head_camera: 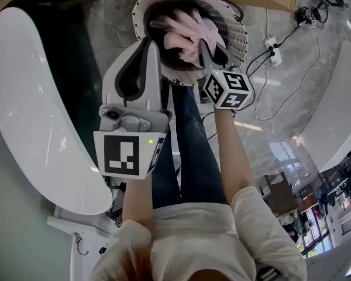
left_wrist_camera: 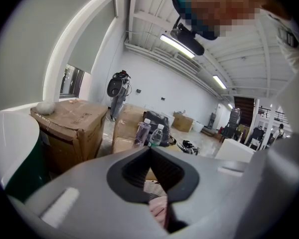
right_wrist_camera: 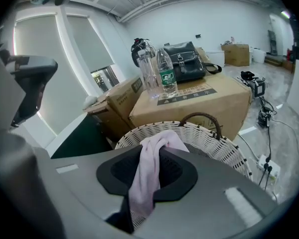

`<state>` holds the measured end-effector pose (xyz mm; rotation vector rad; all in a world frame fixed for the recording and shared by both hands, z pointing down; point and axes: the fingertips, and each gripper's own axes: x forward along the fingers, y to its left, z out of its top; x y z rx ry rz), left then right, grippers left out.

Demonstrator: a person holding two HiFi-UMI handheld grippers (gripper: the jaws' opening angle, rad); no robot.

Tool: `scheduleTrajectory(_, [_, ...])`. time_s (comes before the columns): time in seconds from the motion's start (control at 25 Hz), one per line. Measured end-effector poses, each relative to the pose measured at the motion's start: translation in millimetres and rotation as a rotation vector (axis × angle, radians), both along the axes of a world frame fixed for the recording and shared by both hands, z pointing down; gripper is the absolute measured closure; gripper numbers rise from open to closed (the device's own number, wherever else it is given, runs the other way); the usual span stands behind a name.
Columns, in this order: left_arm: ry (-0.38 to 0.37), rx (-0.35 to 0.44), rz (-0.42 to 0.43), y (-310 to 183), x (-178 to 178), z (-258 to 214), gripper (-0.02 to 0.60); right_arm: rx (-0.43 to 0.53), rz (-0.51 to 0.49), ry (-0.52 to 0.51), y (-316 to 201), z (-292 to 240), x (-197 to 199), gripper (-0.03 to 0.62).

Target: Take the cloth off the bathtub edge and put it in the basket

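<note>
A pink cloth (head_camera: 187,37) hangs bunched over the mouth of a white wicker basket (head_camera: 238,35) at the top of the head view. My right gripper (head_camera: 213,54) is shut on it above the basket's near rim. In the right gripper view the cloth (right_wrist_camera: 145,178) drapes down between the dark pads (right_wrist_camera: 182,176), with the basket (right_wrist_camera: 212,139) right behind. To the left, my left gripper (head_camera: 147,43) is shut and holds nothing. Its view looks past its closed tip (left_wrist_camera: 149,151) at a bit of pink cloth (left_wrist_camera: 159,209). The white bathtub (head_camera: 35,98) curves along the left.
A cardboard box (right_wrist_camera: 199,98) with two bottles (right_wrist_camera: 162,73) and a black bag (right_wrist_camera: 187,54) stands behind the basket. More boxes (left_wrist_camera: 70,118) sit to its left. A power strip (head_camera: 272,43) and cables lie on the floor at right. The person's legs (head_camera: 190,157) are below.
</note>
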<state>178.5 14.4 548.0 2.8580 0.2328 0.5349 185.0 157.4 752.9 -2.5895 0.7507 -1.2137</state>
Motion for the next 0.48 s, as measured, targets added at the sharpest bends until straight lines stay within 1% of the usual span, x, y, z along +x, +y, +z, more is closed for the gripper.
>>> scheduleTrajectory(0.2, [-0.027,-0.017,-0.002,5,1,12,0.572,-0.045,-0.003,-0.031,2,24,-2,0.531])
scheduleTrajectory(0.4, [-0.116,-0.049,0.016,21,-5,54,0.572,-0.069,-0.007,-0.061,4,46,-4,0.531])
scheduleTrajectory(0.48, [-0.138,-0.058,0.017,26,-7,67,0.572,-0.078,-0.003,-0.074,5,55,-2,0.531])
